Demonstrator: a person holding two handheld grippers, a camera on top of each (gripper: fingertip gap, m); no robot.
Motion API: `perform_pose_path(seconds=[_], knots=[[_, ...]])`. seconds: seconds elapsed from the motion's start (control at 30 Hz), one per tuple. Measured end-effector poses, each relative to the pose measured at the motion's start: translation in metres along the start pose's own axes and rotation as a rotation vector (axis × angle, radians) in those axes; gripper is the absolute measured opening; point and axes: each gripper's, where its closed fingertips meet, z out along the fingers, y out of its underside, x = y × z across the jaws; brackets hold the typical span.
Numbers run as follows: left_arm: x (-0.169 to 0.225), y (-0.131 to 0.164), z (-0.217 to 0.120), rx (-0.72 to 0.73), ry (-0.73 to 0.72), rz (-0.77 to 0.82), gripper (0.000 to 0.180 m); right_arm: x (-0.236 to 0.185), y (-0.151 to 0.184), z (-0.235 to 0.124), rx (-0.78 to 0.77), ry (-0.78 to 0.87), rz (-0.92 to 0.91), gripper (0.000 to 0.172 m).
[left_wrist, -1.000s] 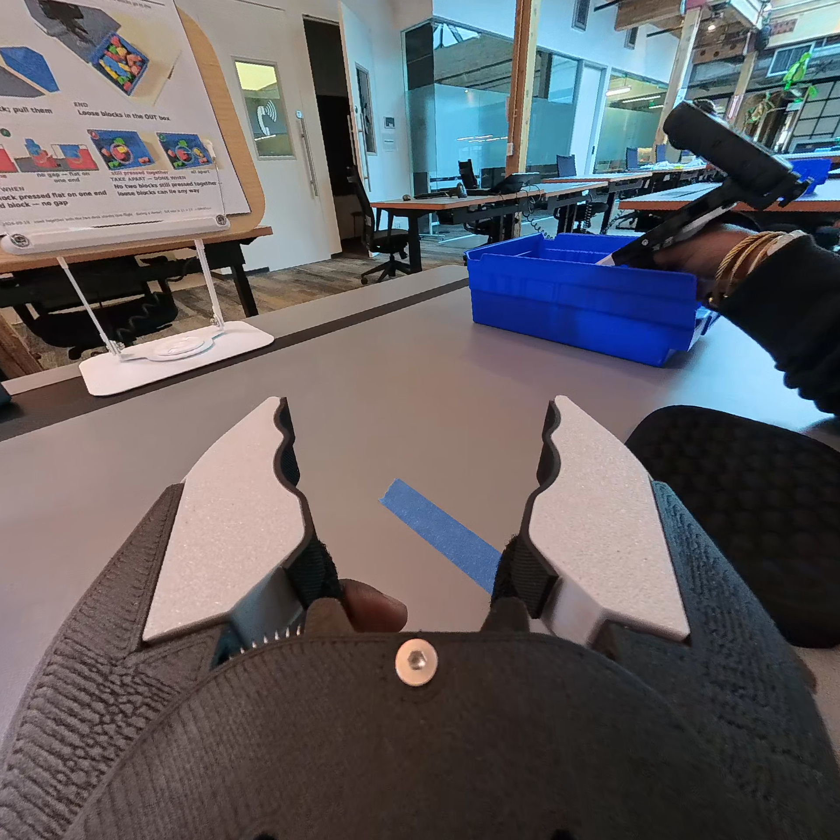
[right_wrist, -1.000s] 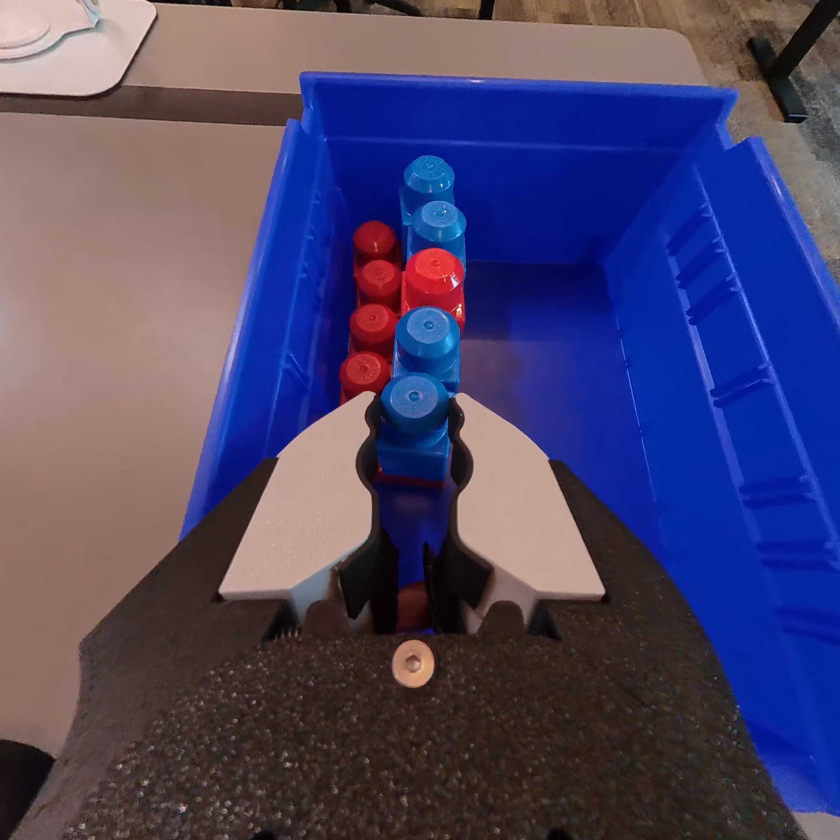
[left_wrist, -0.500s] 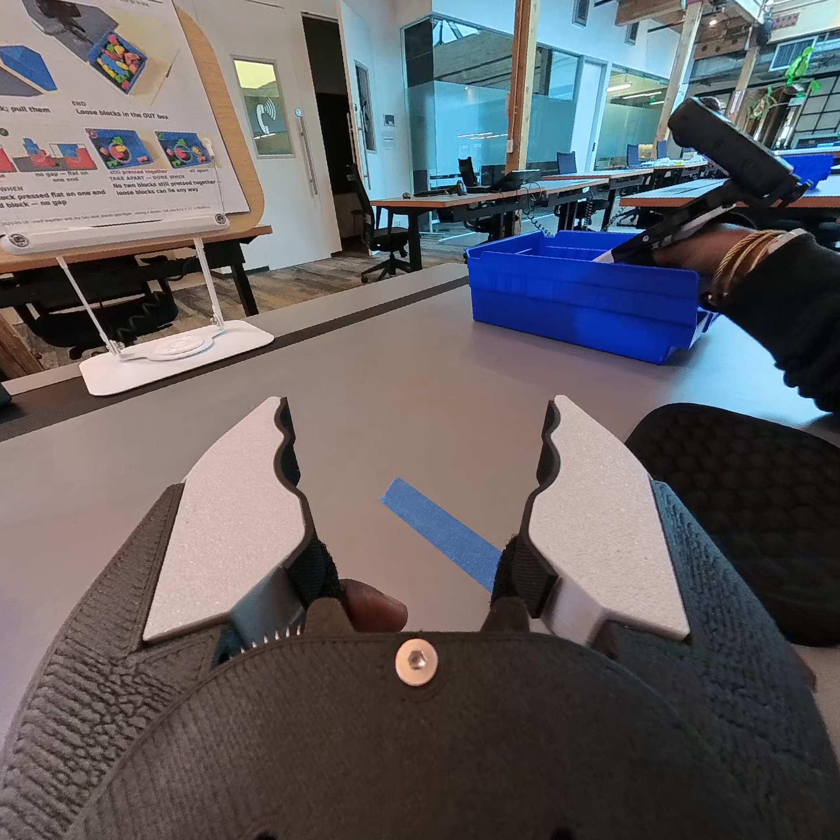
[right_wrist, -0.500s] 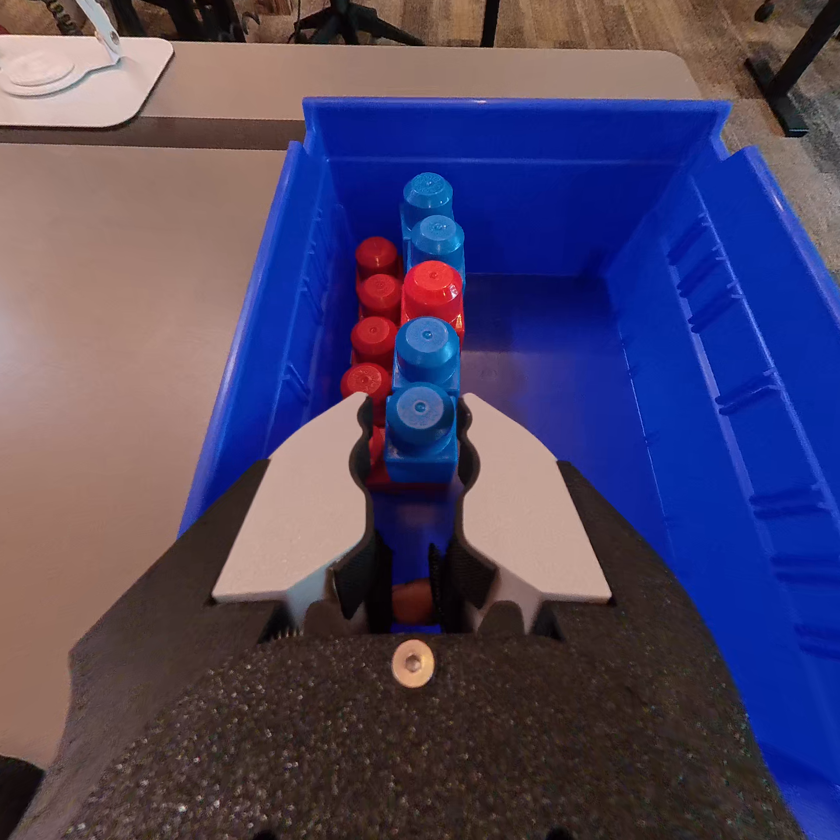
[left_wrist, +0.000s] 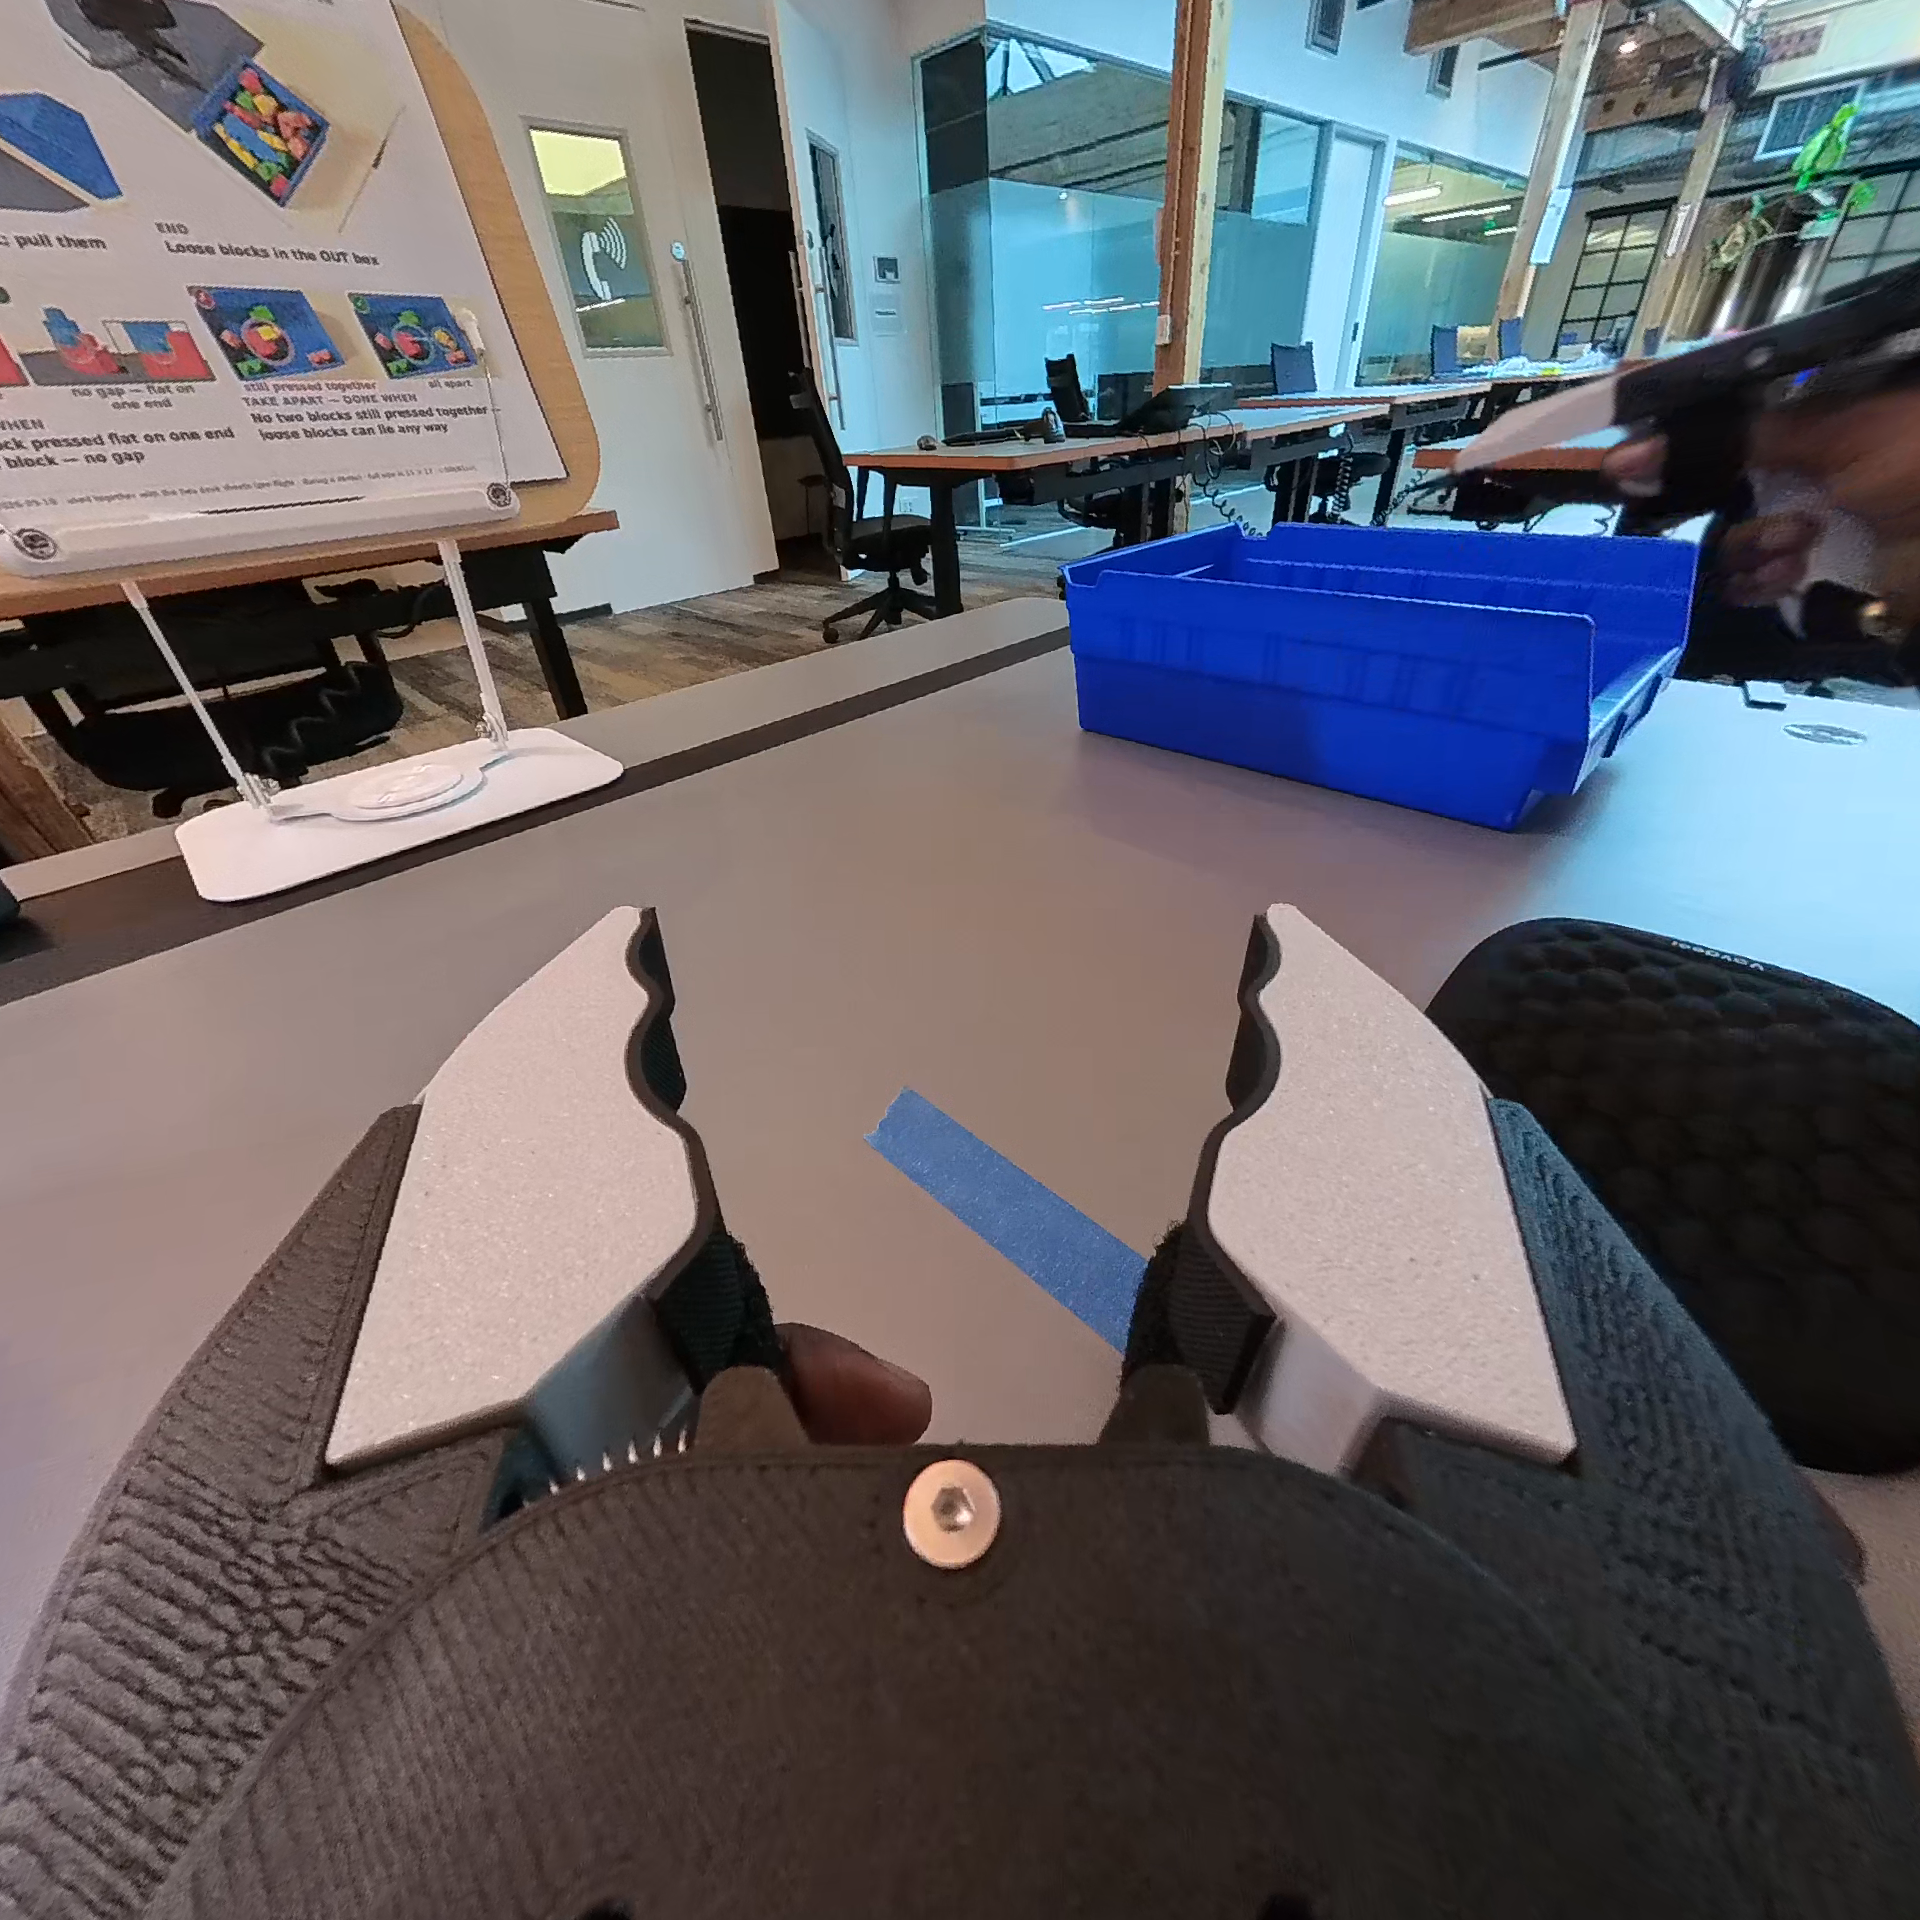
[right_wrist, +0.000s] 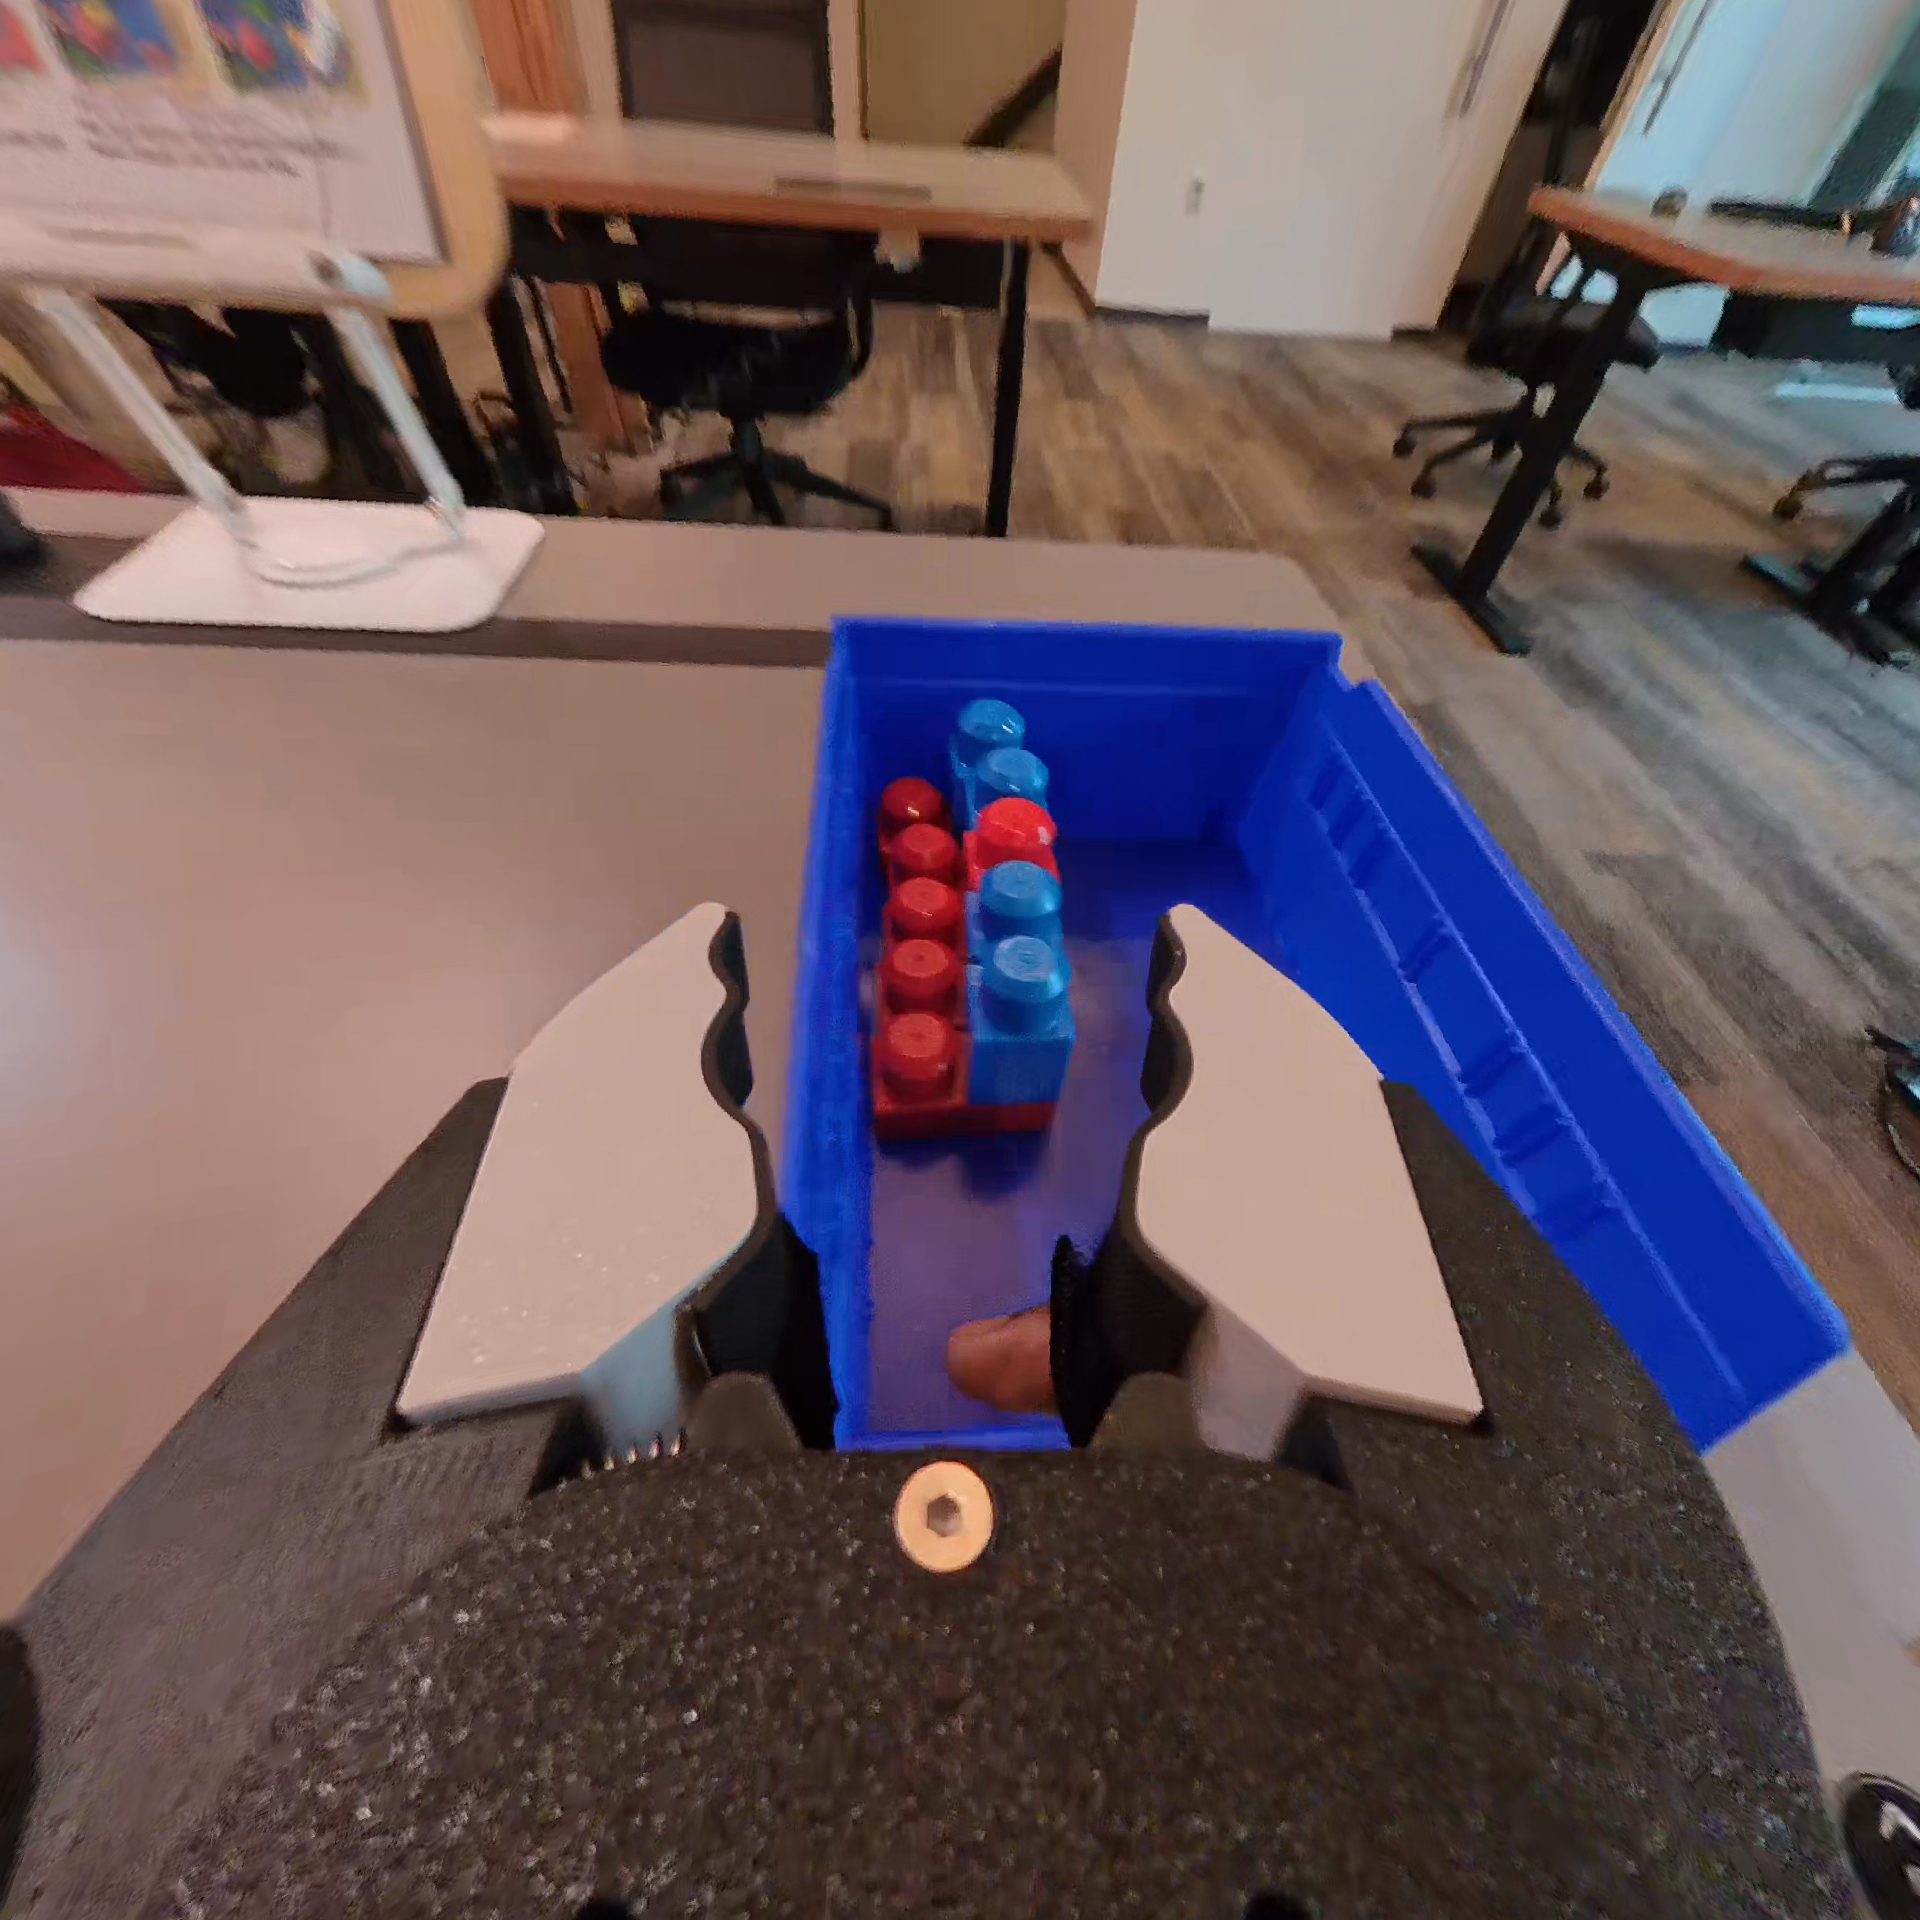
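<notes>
Right gripper: we see its jaws spread wide with nothing between the pads, where a second ago they were pinched on the nearest blue stud of the block stack. It has since let go and pulled back and up; the blue bin now sits lower and smaller in its view. A fingertip shows at the base of the jaws.

At 12 o'clock from those fingers, the stack of red and blue blocks rests on the bin floor against the 9 o'clock wall, in the same line-up as before: a row of red studs on the wall side, blue and red blocks stacked along the other. No pad touches it. We judge the stack left in the bin with its pieces pressed together.

Left gripper: its fingers stand wide apart with nothing between them, low over the grey table, unchanged through the last second. A strip of blue tape lies on the table between the fingers, and a black mesh pad lies at 3 o'clock.

Farther out, at 1 o'clock, stands the bin, with the right gripper blurred above its far end. At 10 o'clock a white stand carries an illustrated sheet. Beyond: office desks and chairs.
</notes>
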Motion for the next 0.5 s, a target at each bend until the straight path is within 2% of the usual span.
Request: perform_pose_path(seconds=[0.13, 0.2, 0.33, 0.5], knots=[[0.000, 0.000, 0.000, 0.000, 0.000, 0.002, 0.104, -0.053, -0.010, -0.033, 0.120, -0.135, -0.020, 0.075], [0.000, 0.000, 0.000, -0.001, 0.001, 0.003, 0.104, -0.091, -0.010, -0.044, 0.183, -0.264, -0.043, 0.072], [0.000, 0.000, 0.000, -0.002, 0.003, 0.002, 0.104, -0.165, 0.009, -0.058, 0.214, -0.571, -0.058, 0.076], [0.001, 0.000, 0.000, -0.008, 0.007, 0.008, 0.103, -0.207, 0.032, -0.063, 0.244, -0.769, -0.012, 0.075]])
